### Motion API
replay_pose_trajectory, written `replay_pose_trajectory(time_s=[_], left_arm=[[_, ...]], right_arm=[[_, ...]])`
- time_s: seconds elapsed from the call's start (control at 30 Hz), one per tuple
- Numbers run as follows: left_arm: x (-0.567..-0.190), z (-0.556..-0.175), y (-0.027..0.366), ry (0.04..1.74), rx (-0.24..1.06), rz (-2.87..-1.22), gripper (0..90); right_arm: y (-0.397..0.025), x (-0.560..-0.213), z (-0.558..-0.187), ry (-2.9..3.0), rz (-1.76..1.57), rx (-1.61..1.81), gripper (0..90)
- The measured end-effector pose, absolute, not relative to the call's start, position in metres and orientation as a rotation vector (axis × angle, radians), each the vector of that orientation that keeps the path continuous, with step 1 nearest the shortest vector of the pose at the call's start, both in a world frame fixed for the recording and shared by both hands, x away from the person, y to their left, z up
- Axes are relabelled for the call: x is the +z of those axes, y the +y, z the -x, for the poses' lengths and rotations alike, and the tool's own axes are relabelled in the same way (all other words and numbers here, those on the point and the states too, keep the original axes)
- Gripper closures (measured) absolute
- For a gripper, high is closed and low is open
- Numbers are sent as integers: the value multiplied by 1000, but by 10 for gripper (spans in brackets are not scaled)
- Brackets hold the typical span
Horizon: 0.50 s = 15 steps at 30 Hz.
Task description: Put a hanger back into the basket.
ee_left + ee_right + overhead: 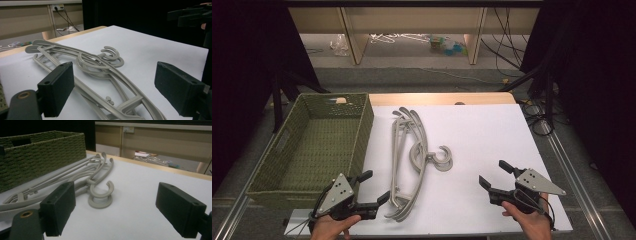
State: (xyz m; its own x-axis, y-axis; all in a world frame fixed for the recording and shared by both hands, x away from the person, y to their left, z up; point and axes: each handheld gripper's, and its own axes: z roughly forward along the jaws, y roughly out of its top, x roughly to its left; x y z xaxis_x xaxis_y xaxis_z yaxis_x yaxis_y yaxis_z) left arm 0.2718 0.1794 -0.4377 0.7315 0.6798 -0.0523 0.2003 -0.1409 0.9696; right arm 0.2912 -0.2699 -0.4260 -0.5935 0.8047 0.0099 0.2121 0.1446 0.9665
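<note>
Stacked grey plastic hangers point(409, 160), tabletop centre: light, stiff, slippery; likely grip the bars. Left tool point(370, 188) at 7 o'clock and right tool point(495, 174) at 5 o'clock, both released.

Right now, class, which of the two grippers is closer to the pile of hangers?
The left gripper: its open jaws sit right beside the hangers at their near end, while the right gripper stands apart across bare white table.

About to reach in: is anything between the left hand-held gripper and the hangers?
Nothing visible. The left hand-held gripper is open just beside the hangers, with bare white table between them.
</note>
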Motion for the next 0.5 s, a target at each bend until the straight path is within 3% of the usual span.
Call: replay_pose_trajectory(time_s=[0.5], left_arm=[[-427,-288,144,819,462,-1838,161]], right_arm=[[-269,-429,-295,1896,-986,1486,175]])
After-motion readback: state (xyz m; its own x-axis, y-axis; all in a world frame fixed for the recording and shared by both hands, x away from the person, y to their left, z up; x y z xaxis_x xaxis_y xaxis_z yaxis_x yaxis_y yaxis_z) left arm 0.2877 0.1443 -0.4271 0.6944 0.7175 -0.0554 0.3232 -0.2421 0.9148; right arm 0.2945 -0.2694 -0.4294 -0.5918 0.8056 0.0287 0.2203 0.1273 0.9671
